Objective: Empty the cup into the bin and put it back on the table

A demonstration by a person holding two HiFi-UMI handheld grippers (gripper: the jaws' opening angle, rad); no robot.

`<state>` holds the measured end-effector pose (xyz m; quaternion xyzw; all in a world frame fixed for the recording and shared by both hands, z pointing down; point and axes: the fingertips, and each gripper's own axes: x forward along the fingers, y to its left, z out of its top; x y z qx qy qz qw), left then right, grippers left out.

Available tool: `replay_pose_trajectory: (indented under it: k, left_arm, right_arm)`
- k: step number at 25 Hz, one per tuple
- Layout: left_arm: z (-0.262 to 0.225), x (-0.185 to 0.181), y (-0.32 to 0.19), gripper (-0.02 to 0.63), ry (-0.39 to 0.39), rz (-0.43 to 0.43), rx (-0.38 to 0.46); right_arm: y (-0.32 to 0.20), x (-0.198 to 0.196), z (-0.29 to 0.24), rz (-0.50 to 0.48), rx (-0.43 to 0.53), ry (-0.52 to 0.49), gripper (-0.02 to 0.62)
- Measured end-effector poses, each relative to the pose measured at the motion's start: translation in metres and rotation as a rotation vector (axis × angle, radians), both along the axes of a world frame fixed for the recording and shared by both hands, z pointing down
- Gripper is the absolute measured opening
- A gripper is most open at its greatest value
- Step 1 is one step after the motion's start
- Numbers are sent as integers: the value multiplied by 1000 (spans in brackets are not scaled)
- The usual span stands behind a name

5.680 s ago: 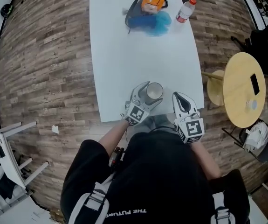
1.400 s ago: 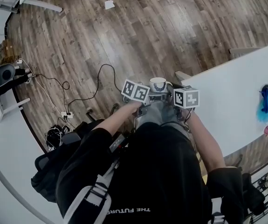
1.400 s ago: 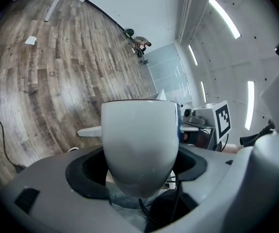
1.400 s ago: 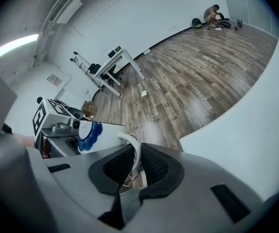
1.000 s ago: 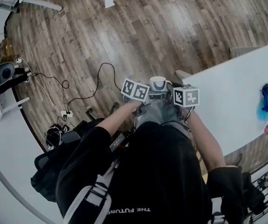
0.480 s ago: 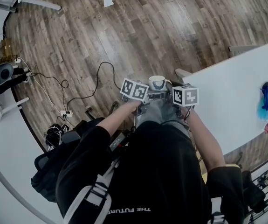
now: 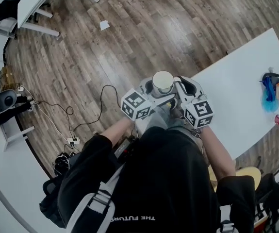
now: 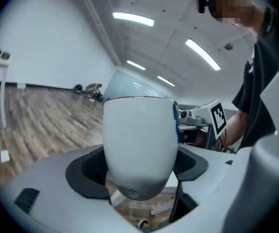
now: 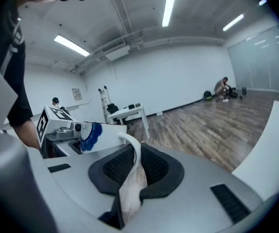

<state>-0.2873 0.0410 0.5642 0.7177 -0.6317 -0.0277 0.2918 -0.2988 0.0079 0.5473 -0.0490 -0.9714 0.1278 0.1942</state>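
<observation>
So the left claw [image 8: 139, 181] is clamped round the belly of a white ceramic cup [image 8: 139, 135] with a blue pattern, its dark pads hugging both sides. The right claw [image 9: 132, 174] is pinching the cup's thin curved handle [image 9: 135, 147]. The cup sits upright between the two, up in the air over the brown wood-plank floor [image 7: 129, 33], just off the corner of the white tabletop [image 7: 241, 96]. Some blue and orange stuff [image 7: 272, 89] sits at the tabletop's far side.
</observation>
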Motion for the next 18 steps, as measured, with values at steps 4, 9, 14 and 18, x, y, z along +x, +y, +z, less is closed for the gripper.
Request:
replay_pose_trajectory:
  k: [4,9,14,18]
  left_arm:
    - [-75,38,-41,393,-273,128,174]
    - [-106,100,-89,393,-374,313,295]
    - [-87,180,-121,393,-302,553,318]
    - [-93,253,-151,394,-253,736,335]
  right_arm:
    - [-36,45,-82,77,184,-251,54]
    - [-83,116,-108,292,239,-323,54]
    - [-117,201,-97,557,294,-235,55]
    - [-144,279,-106,734,311,-198,54]
